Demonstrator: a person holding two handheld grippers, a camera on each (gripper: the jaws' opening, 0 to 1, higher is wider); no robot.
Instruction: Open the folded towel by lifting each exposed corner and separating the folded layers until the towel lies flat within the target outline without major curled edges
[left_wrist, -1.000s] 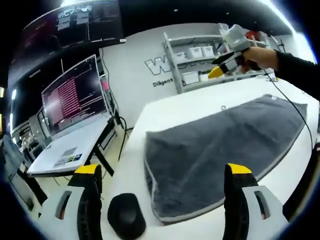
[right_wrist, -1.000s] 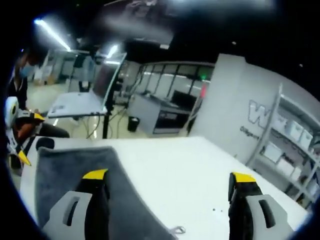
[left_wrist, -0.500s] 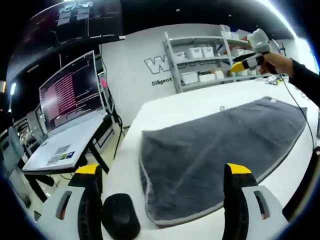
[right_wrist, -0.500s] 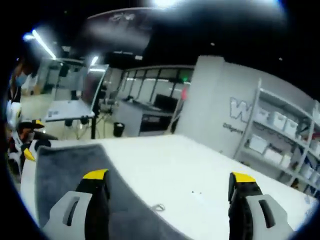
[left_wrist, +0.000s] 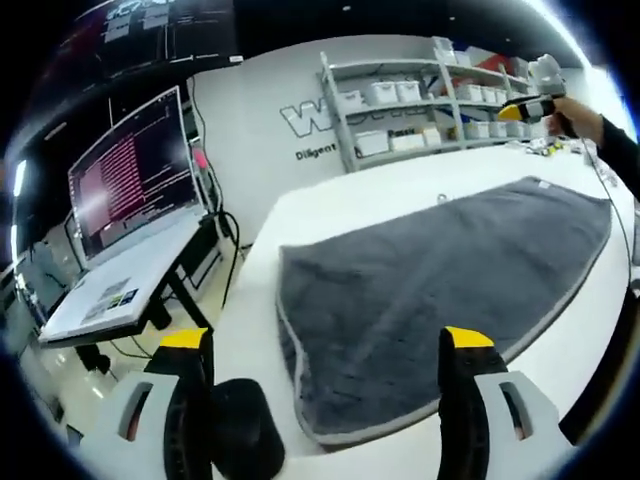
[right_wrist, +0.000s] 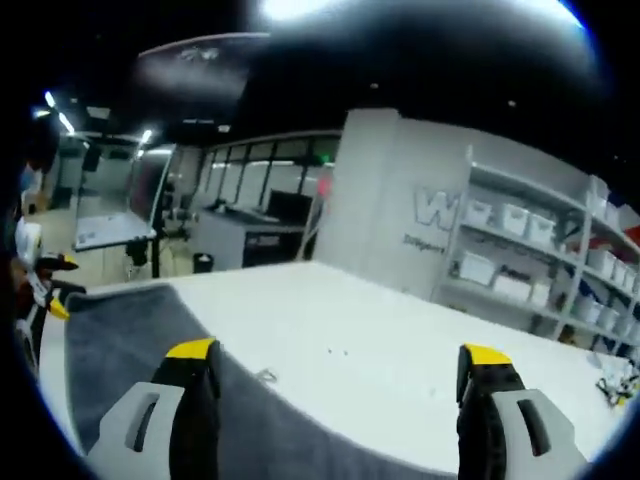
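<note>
Towel (left_wrist: 440, 275) lies spread on my bench (left_wrist: 330, 205); left gripper (left_wrist: 325, 345) and right gripper (right_wrist: 340, 355) both released, empty.

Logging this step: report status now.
Left gripper open, above towel. Right gripper open, holding nothing. Towel spread flat on table, edges uncurled. Black mouse beside towel's near corner.

bright overhead strip lights glare at the edges; right gripper view softly blurred.

The right claw (left_wrist: 528, 108) has drawn away from the towel (left_wrist: 430, 280), seemingly farther beyond its far edge.
</note>
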